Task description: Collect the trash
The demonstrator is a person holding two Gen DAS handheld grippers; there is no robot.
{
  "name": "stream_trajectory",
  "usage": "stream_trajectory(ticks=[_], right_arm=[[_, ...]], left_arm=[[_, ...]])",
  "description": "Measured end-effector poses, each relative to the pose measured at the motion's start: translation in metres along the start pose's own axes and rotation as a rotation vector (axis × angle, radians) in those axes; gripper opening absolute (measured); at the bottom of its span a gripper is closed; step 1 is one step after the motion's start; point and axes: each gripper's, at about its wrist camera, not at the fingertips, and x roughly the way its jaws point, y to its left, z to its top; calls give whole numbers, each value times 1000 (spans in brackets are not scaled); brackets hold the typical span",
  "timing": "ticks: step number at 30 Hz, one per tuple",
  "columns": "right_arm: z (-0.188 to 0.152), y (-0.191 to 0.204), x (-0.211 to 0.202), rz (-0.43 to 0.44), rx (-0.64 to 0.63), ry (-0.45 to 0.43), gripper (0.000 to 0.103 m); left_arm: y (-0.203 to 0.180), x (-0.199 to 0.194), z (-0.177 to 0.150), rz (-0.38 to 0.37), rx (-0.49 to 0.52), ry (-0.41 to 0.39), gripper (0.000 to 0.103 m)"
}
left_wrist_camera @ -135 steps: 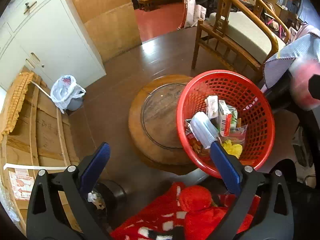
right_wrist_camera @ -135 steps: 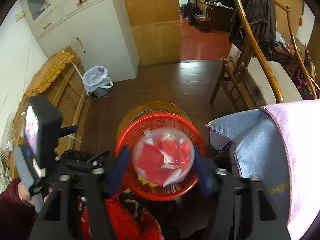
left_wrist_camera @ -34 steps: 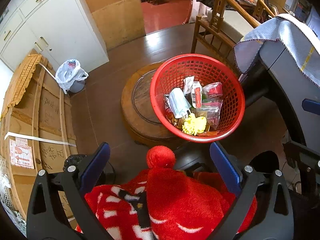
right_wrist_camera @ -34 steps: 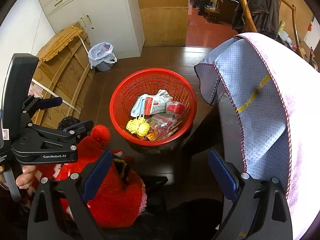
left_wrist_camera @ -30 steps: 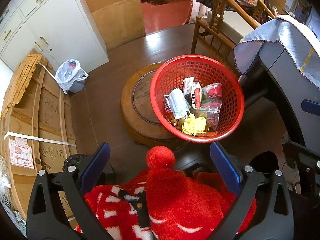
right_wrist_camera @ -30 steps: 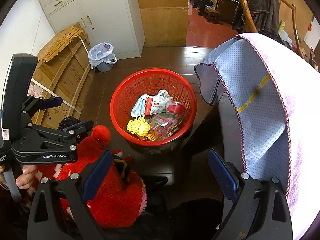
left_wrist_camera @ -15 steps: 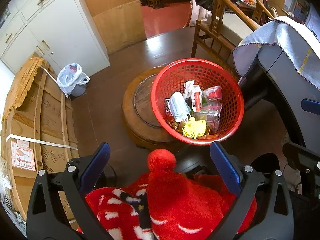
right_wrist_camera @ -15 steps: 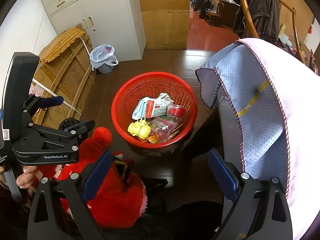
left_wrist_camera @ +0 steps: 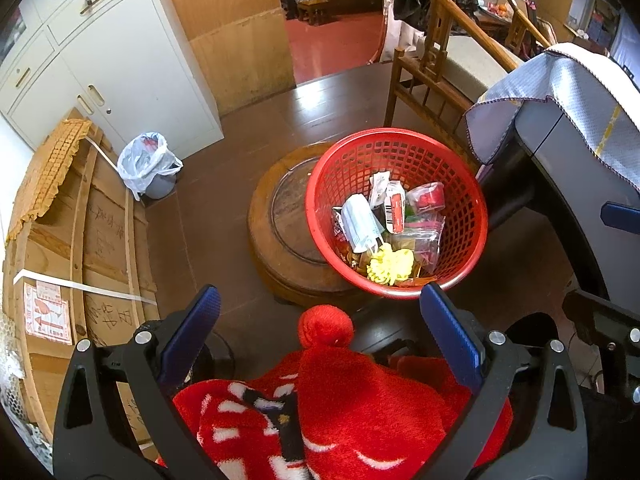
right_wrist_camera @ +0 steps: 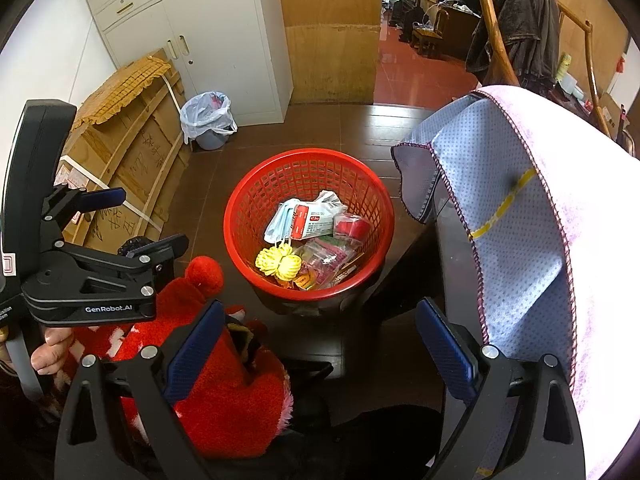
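A red mesh basket (left_wrist_camera: 468,200) (right_wrist_camera: 248,196) stands on the floor ahead, holding trash: a blue face mask (left_wrist_camera: 360,224) (right_wrist_camera: 280,220), a red-and-white carton (left_wrist_camera: 394,208) (right_wrist_camera: 312,220), a red lidded cup (left_wrist_camera: 430,198) (right_wrist_camera: 352,227), a yellow cord bundle (left_wrist_camera: 390,266) (right_wrist_camera: 278,263) and clear wrappers (right_wrist_camera: 328,258). My left gripper (left_wrist_camera: 320,332) hangs open and empty, above and short of the basket. My right gripper (right_wrist_camera: 316,340) is also open and empty, over a red knit hat (right_wrist_camera: 224,400). The left gripper's body (right_wrist_camera: 92,276) shows at the left of the right wrist view.
A red hat with a pompom (left_wrist_camera: 326,326) lies right under both grippers. A round wooden stool (left_wrist_camera: 280,240) sits left of the basket. A chair draped in a blue cloth (right_wrist_camera: 520,240) stands at the right. A lined bin (left_wrist_camera: 148,164) and a white cabinet (left_wrist_camera: 120,72) are farther back.
Both grippers have let go of their trash, which now lies in the basket, and have drawn back and up. Over the last second the views rise slightly.
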Motion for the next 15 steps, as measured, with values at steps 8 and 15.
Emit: stream_trajectory(ticks=[8,15], right_arm=[[0,0,0,0,0,-1,94],[0,0,0,1,0,-1,94]], left_arm=[[1,-1,0,-3,-1,0,96],[1,-1,0,-2,0,0,96]])
